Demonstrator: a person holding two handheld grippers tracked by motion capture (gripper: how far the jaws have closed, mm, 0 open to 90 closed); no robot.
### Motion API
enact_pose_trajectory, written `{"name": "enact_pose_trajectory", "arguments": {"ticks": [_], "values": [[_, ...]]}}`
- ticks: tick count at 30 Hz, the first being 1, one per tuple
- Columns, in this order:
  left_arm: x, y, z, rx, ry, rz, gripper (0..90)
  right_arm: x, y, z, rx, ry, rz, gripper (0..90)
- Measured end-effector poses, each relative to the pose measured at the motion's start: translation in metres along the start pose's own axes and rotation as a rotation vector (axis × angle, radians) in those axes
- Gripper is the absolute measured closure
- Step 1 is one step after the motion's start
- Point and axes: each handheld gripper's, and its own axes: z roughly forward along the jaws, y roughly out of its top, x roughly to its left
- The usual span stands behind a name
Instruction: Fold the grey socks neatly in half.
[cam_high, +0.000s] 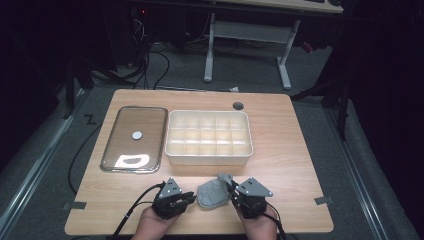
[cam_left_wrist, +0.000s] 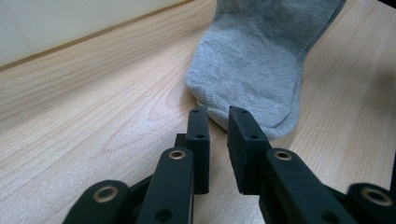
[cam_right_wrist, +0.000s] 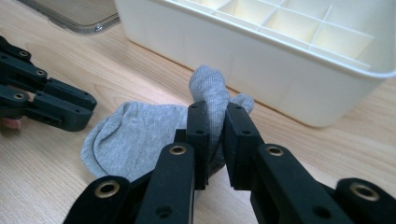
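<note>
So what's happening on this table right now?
A person with a gripper in each hand is working on a grey sock lying on the wooden table, in front of a white divided box. The right gripper is pinched on a raised fold of the sock. The left gripper sits at the sock's other end, jaws narrowly apart with nothing visibly between them. The box's compartments look empty, and its clear lid lies flat to the box's left.

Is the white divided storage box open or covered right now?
Open. The white divided plastic box has no cover on it, its compartments are exposed and look empty, and the clear rectangular lid lies flat on the wooden table beside it.
</note>
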Motion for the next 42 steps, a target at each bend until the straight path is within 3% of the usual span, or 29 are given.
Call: {"name": "enact_pose_trajectory", "arguments": {"ticks": [8, 19, 21, 25, 28, 29, 30, 32, 33, 34, 38, 39, 40, 42], "values": [[-0.003, 0.001, 0.003, 0.036, 0.025, 0.021, 86.2, 0.035, 0.009, 0.012, 0.040, 0.022, -0.144, 81.8], [-0.003, 0.001, 0.003, 0.036, 0.020, 0.026, 86.0, 0.066, -0.004, 0.039, 0.137, 0.088, -0.258, 81.4], [-0.003, 0.001, 0.003, 0.036, 0.018, 0.026, 85.9, 0.067, -0.005, 0.041, 0.144, 0.096, -0.258, 80.8], [-0.003, 0.001, 0.003, 0.035, 0.018, 0.024, 83.8, 0.068, -0.009, 0.044, 0.150, 0.139, -0.245, 71.1], [-0.003, 0.001, 0.003, 0.035, 0.017, 0.026, 82.5, 0.062, -0.001, 0.028, 0.085, 0.176, -0.184, 65.6], [-0.003, 0.001, 0.003, 0.036, 0.016, 0.027, 82.5, 0.062, -0.001, 0.028, 0.085, 0.176, -0.184, 65.6], [-0.003, 0.001, 0.003, 0.034, 0.016, 0.025, 82.5, 0.059, 0.004, 0.020, 0.037, 0.168, -0.157, 66.6], [-0.003, 0.001, 0.003, 0.034, 0.015, 0.026, 82.4, 0.055, 0.007, 0.021, 0.028, 0.154, -0.134, 66.6], [-0.003, 0.001, 0.003, 0.034, 0.015, 0.026, 82.5, 0.055, 0.007, 0.021, 0.028, 0.154, -0.134, 66.6], [-0.003, 0.001, 0.003, 0.031, 0.015, 0.024, 82.5, 0.053, 0.007, 0.030, 0.063, 0.138, -0.112, 66.5], [-0.003, 0.001, 0.002, 0.031, 0.016, 0.028, 82.6, 0.056, 0.002, 0.042, 0.110, 0.151, -0.097, 66.3], [-0.003, 0.001, 0.002, 0.032, 0.016, 0.028, 82.7, 0.057, 0.000, 0.045, 0.123, 0.144, -0.099, 66.8], [-0.003, 0.001, 0.002, 0.032, 0.013, 0.031, 83.1, 0.058, -0.004, 0.049, 0.140, 0.137, -0.097, 76.6], [-0.003, 0.001, 0.002, 0.033, 0.010, 0.033, 84.3, 0.058, -0.006, 0.049, 0.140, 0.145, -0.107, 85.6]]}}
